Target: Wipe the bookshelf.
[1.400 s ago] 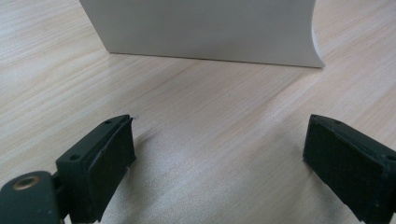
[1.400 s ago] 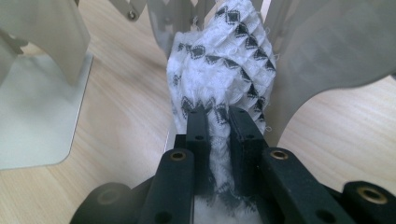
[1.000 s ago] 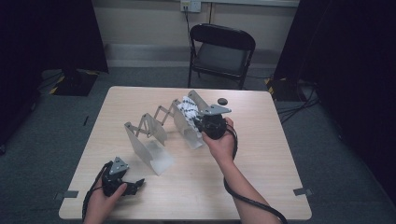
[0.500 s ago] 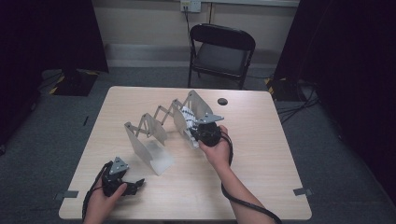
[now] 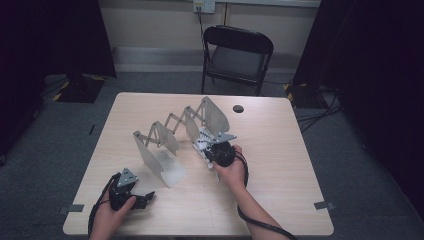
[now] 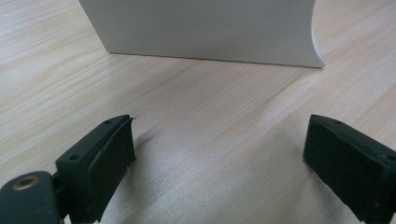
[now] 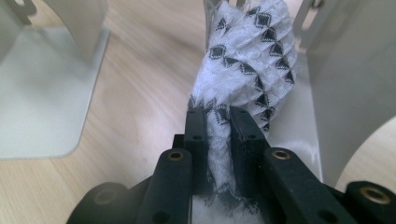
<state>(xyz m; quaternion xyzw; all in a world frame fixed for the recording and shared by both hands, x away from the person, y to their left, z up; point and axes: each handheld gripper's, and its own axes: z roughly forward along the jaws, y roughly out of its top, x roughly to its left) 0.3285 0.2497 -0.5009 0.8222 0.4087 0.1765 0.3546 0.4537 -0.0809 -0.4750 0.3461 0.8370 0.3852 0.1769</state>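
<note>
R tongs (image 5: 204,145) are clenched on a white cloth w/ black diamond print (image 7: 243,70); the right gripper view has both pads pinching a bunched fold of it. Vs the earlier high-view frames, the R hand has come down toward the worktop (image 5: 280,150) and nearer the person, so the cloth now sits low, in the slot at the far end of the expanding metal file rack (image 5: 172,135), between its last two dividers. Prob means the cloth is being set down into that slot, or dragged along its base; can't tell which. No release yet.

L tongs (image 5: 145,198) are released, jaws wide apart w/ nothing between them, hovering just above the worktop near the front-left corner, same spot as before. L hand looks idle.

View diffs: high view gives the layout, i.e. whole rack w/ scissor links, folding chair (image 5: 237,55) behind, small dark disc (image 5: 238,108) on the worktop. The grip itself is hidden there by the gripper body. Right gripper view gives cloth texture, pad contact, and the divider wall (image 7: 345,79) close on its right. Left gripper view gives bare wood and the rack's near end plate (image 6: 205,28) just ahead.
</note>
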